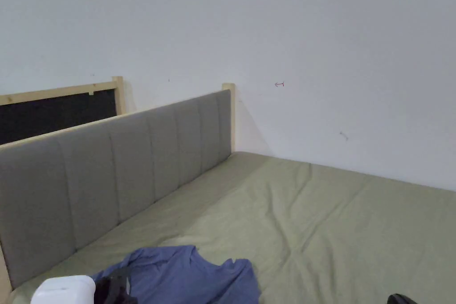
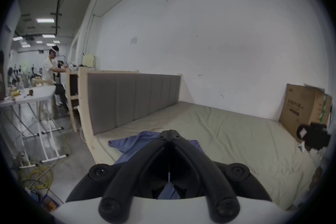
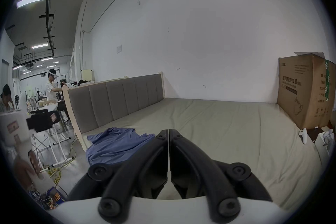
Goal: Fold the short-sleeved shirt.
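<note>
The blue shirt (image 1: 187,273) lies crumpled on the green bed (image 1: 347,229) near the grey headboard (image 1: 116,171). Both the left tool (image 2: 169,132) and right tool (image 3: 169,131) are pressed together, holding nothing. The right gripper view shows a big cardboard box (image 3: 303,89) on the bed's far side.

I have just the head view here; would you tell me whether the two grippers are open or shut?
Observer: Both are shut. The left gripper and the right gripper have their jaws together, holding nothing.
Operator: Thank you. Is there anything at the end of the bed away from the headboard?
Observer: Yes, a cardboard box stands at that end of the bed, well away from the shirt.
Operator: Is anything small near it?
Observer: A white controller lies at the bed's edge, just in front of the box.
</note>
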